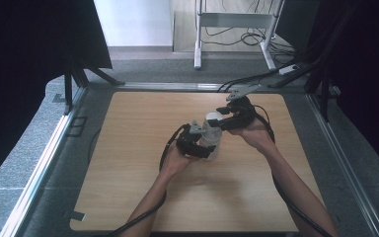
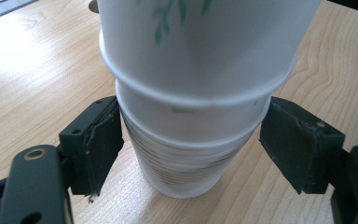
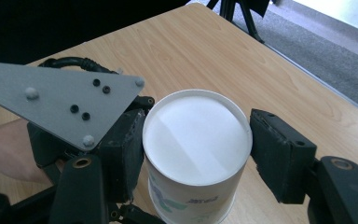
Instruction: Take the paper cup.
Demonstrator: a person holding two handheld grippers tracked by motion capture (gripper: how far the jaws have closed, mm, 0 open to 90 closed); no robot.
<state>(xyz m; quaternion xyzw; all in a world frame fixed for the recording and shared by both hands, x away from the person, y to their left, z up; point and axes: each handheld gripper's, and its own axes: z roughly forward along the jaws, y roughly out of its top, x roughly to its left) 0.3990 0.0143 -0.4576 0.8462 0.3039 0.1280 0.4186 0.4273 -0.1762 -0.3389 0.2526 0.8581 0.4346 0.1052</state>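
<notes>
Clamping the lower white paper cups [image 2: 186, 158] of an upside-down stack, left gripper [image 2: 191, 140] presses both pads on them. Right gripper [image 3: 198, 149] grips the topmost green-leaf-printed white paper cup [image 3: 196, 140], directly above the left, on the light wooden table [image 1: 143, 197].

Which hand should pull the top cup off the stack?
Probably the right. The right gripper already squeezes the top cup, upside down, near its base. The left gripper holds the lower cups steady on the table.
</notes>
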